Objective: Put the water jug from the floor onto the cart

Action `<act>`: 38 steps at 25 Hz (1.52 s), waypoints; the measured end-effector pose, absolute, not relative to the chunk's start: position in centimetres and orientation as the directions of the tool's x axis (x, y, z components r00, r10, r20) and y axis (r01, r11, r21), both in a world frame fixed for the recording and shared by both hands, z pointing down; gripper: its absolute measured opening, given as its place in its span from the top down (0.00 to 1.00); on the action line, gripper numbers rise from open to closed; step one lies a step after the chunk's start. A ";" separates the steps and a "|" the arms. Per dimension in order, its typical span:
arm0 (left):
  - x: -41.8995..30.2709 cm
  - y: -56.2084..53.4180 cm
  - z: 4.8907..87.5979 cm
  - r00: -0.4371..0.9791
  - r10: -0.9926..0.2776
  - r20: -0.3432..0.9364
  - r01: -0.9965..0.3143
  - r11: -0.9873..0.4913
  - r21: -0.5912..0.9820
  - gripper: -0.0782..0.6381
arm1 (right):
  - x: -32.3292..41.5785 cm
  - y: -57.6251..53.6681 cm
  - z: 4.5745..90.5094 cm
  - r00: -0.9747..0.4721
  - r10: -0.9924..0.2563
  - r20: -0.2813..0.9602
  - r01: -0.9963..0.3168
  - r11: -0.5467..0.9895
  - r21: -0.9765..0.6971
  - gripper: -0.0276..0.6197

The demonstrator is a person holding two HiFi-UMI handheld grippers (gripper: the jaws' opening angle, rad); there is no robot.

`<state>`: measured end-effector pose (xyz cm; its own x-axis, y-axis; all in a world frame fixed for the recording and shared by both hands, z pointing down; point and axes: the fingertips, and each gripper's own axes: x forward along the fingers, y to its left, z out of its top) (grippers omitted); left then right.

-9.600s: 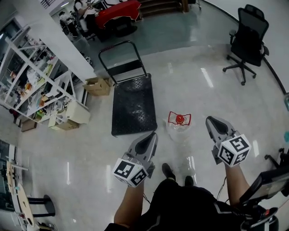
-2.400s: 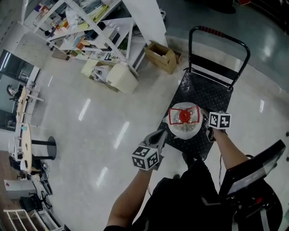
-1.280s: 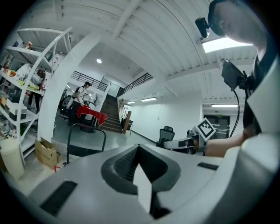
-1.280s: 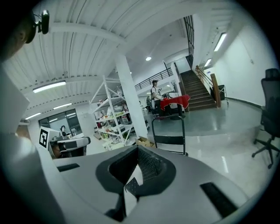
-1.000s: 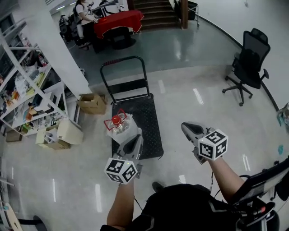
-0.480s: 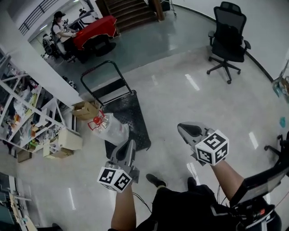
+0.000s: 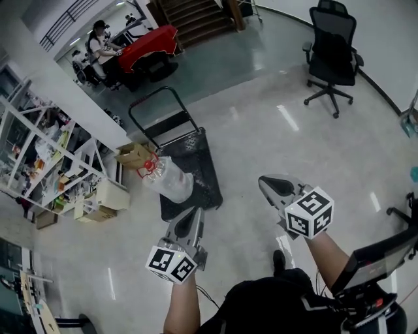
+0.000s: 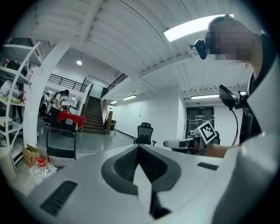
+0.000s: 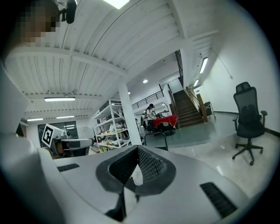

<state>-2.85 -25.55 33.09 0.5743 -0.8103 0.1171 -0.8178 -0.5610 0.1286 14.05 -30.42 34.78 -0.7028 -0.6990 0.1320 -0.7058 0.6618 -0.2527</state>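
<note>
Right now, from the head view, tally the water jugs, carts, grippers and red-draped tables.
water jug: 1
cart: 1
grippers: 2 (left gripper, right gripper)
red-draped table: 1
Total: 5

Open office or lab hall: glossy floor (image 7: pixel 261 140), swivel chair (image 7: pixel 332 45), cluttered shelves (image 7: pixel 42 153), stairs (image 7: pixel 196 12), red-draped desk (image 7: pixel 147 40) with a seated person (image 7: pixel 101 42), cardboard boxes (image 7: pixel 134 155).

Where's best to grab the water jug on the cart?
Probably the water jug's round clear body, pressed between the left tongs and right tongs from opposite sides: it stands upright on the cart, too wide for one pair.
</note>
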 end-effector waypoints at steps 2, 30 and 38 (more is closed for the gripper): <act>-2.8 -23.3 32.7 0.589 -0.802 0.099 -0.808 -0.578 0.117 0.89 | 13.5 -28.3 34.5 -0.699 -0.702 0.135 -0.711 0.663 -0.233 0.95; -10.3 6.8 33.9 0.665 -0.747 -0.007 -0.734 -0.656 0.176 0.89 | 5.2 5.2 34.6 -0.621 -0.746 0.241 -0.780 0.619 -0.093 0.95; -4.8 14.7 32.5 0.671 -0.740 0.046 -0.739 -0.662 0.126 0.89 | 10.4 13.1 35.4 -0.639 -0.739 0.214 -0.769 0.620 -0.158 0.95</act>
